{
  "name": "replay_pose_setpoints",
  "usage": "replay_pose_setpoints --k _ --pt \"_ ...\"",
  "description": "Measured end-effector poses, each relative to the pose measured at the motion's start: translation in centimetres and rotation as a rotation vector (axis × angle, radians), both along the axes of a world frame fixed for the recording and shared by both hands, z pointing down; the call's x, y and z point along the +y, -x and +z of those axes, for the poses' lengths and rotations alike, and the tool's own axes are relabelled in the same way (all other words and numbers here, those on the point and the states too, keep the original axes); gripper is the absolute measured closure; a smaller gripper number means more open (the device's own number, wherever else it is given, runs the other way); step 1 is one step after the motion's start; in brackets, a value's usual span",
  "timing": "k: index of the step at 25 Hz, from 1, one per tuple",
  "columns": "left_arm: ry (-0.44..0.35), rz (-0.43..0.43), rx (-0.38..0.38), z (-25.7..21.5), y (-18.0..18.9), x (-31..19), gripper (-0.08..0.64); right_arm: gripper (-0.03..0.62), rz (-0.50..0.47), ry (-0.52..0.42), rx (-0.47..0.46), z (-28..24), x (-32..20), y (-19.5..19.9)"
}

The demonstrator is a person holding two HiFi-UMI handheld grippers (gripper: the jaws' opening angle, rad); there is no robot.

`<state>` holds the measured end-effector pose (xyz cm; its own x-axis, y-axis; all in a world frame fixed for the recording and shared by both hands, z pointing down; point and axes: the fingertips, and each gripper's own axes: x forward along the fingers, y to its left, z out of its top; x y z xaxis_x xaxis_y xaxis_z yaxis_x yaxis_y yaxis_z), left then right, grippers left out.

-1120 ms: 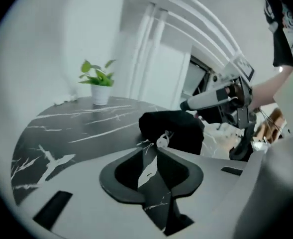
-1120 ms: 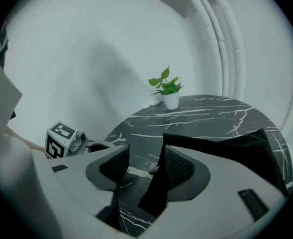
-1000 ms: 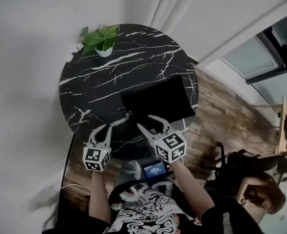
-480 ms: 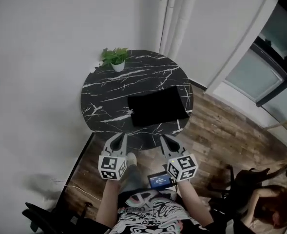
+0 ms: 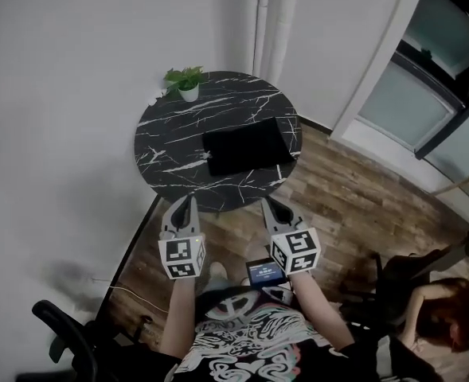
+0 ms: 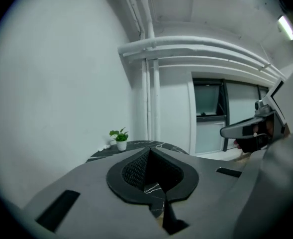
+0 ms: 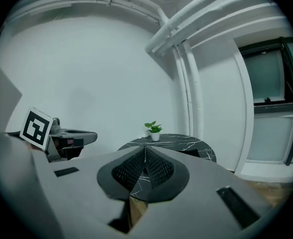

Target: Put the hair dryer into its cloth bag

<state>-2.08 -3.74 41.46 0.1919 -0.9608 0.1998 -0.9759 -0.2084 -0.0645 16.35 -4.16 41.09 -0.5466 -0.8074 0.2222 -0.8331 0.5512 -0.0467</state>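
Left gripper (image 5: 181, 205), right gripper (image 5: 275, 206): jaws together, empty, off the table's (image 5: 169, 130) 6 o'clock edge. Cloth bag (image 5: 246, 146): flat, table centre toward 3 o'clock; hair dryer unseen, probably inside. Advice: hold both clear, leave bag undisturbed

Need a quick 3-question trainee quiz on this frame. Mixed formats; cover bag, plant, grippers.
1. True or false: the black bag lies flat on the round table, with neither gripper touching it.
2. Multiple choice: the potted plant stands A) on the bag B) at the table's far edge C) at the table's near edge.
3. Fill in: the fingers of the left gripper and the right gripper are ____.

Key: 1 true. 2 B. 3 shut, with nothing between them.
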Motion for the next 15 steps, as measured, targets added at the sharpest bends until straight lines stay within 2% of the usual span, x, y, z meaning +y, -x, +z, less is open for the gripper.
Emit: replay_pose_setpoints --k 4,15 --pt "0.026 -0.025 0.040 0.5 0.3 0.9 0.546 0.574 0.002 -0.038 0.110 -0.2 0.4 -0.3" --pt "0.013 0.027 -0.045 1.0 -1.0 0.8 0.546 0.574 0.009 -0.028 0.107 0.5 0.1 -0.5"
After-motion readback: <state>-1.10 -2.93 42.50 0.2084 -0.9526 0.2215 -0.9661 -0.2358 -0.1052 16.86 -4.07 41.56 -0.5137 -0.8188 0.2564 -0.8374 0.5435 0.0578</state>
